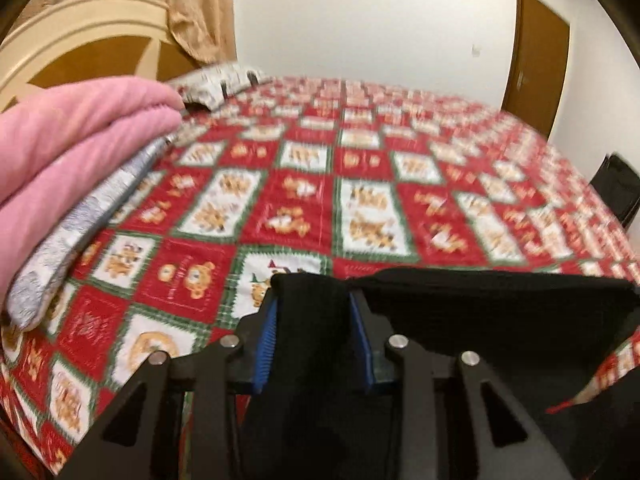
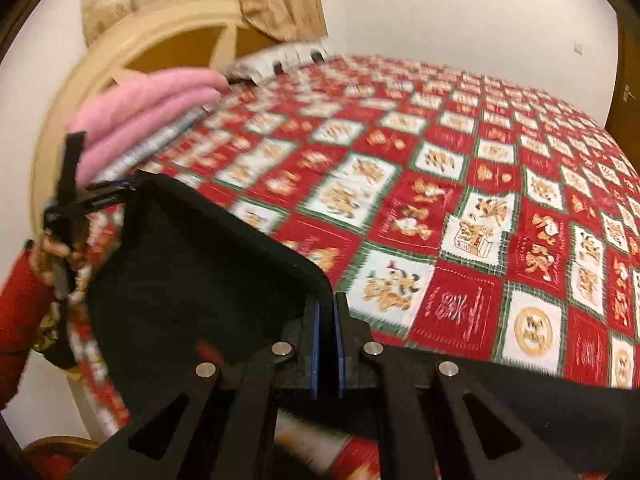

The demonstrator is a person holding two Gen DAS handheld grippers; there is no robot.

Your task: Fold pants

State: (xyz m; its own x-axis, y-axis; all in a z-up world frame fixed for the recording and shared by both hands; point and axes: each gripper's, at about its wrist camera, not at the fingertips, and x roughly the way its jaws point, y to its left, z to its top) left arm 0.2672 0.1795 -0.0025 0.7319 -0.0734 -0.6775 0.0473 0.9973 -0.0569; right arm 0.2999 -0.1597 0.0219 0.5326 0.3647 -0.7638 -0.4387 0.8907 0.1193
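Both tongs clenched on the black pants (image 1: pixel 460 312). Left tongs (image 1: pixel 312 320) gripping a bunched fold at 6 o'clock, cloth stretching off toward 3 o'clock. Right tongs (image 2: pixel 328 320) pinching a corner of the pants (image 2: pixel 200 264), fabric spanning to 9 o'clock, above the bed (image 2: pixel 460 208). Folded pink blanket (image 1: pixel 72 140) at 9 o'clock, on a grey one.

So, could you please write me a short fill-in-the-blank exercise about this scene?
1. Both grippers are shut on the ____ fabric pants.
2. The red, white and green patchwork bedspread shows cartoon ____.
3. The folded blanket near the cream headboard is ____.
4. The left gripper has ____ finger pads.

Missing words: black; dogs; pink; blue
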